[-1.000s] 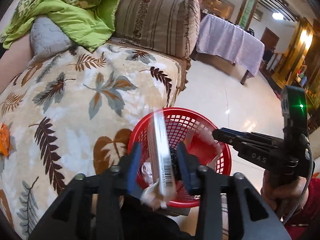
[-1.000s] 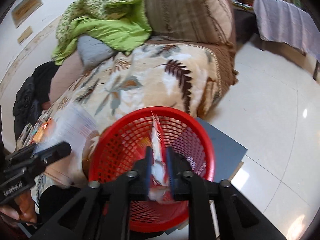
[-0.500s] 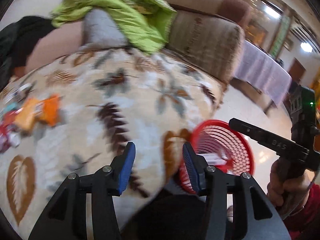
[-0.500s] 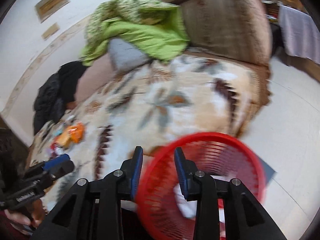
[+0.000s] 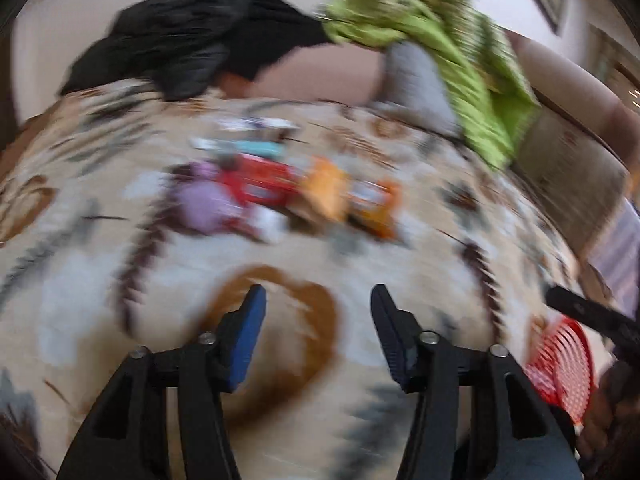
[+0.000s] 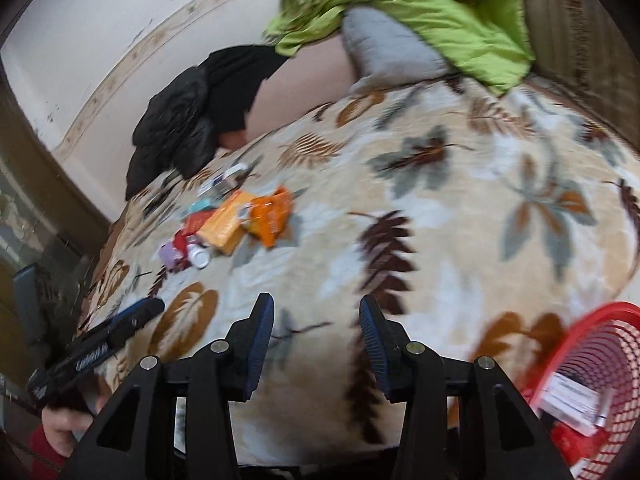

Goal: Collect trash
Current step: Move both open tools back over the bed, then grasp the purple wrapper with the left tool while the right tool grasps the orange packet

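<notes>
A blurred heap of trash wrappers (image 5: 280, 192) in orange, red and purple lies on the leaf-patterned blanket (image 5: 360, 264). In the right wrist view the trash wrappers (image 6: 240, 224) sit left of centre, well beyond the fingers. My left gripper (image 5: 316, 308) hangs over the blanket short of the heap, its jaws opening with nothing between them. My right gripper (image 6: 316, 316) is also opening and empty above the blanket (image 6: 440, 200). The red mesh basket (image 6: 592, 384) at lower right holds a white box and other scraps; its rim also shows as the red mesh basket (image 5: 564, 368) in the left wrist view.
A green quilt (image 6: 420, 12) and grey pillow (image 6: 388, 48) lie at the sofa's back. A black jacket (image 6: 192, 112) is heaped near the wall. A hand in a red sleeve (image 6: 52, 436) holds the left gripper at lower left.
Both grippers let go of their trash over the red basket and swung left over the blanket toward the wrapper heap. Their jaws have widened and are now empty.
</notes>
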### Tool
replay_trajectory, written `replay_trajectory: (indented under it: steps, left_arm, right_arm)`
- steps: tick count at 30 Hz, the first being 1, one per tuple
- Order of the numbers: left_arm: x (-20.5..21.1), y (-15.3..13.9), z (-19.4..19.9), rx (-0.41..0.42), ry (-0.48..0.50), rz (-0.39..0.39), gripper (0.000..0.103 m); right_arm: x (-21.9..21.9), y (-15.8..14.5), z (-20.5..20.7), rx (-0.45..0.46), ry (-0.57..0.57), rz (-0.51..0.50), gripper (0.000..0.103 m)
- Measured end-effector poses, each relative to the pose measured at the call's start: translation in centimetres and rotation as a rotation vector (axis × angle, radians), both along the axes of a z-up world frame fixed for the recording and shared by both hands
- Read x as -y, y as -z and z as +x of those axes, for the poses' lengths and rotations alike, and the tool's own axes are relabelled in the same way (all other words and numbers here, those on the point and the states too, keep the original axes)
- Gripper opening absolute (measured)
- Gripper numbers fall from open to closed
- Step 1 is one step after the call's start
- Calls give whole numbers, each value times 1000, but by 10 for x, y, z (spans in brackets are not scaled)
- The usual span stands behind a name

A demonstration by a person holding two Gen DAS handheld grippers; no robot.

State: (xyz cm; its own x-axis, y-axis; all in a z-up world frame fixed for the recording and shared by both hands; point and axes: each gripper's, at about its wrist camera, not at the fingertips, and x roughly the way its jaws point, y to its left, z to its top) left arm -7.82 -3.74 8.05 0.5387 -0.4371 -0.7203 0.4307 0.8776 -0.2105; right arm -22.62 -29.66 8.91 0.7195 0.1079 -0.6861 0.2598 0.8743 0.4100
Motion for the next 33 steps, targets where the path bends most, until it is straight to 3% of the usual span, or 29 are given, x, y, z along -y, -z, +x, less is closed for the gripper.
replay_trajectory:
  steps: [6, 9, 14, 17, 19, 27, 33]
  left_arm:
    - [-39, 11, 74, -64, -146, -69, 62]
    - [-34, 21, 100, -96, -155, -92, 67]
    - [-22, 55, 127, -165, -201, -96, 64]
    - [-24, 57, 124, -145, -203, -125, 47]
    - [-24, 53, 117, -118, -199, -104, 40]
    - [-34, 19, 62, -42, -156, -123, 38]
    - [-35, 7, 23, -3, -131, -121, 38]
  right_arm:
    - [-26, 8, 15, -8, -51, -33, 51]
    - [-28, 7, 13, 10, -59, -43, 51]
    - [-21, 11, 16, -2, -62, -1, 51]
    - [-19, 12, 20, -13, -70, 22, 51]
    - [-17, 13, 27, -19, -75, 42, 51]
    - [-3, 19, 110, -35, -51, 161, 60]
    - [0, 51, 185, -102, -10, 163, 63]
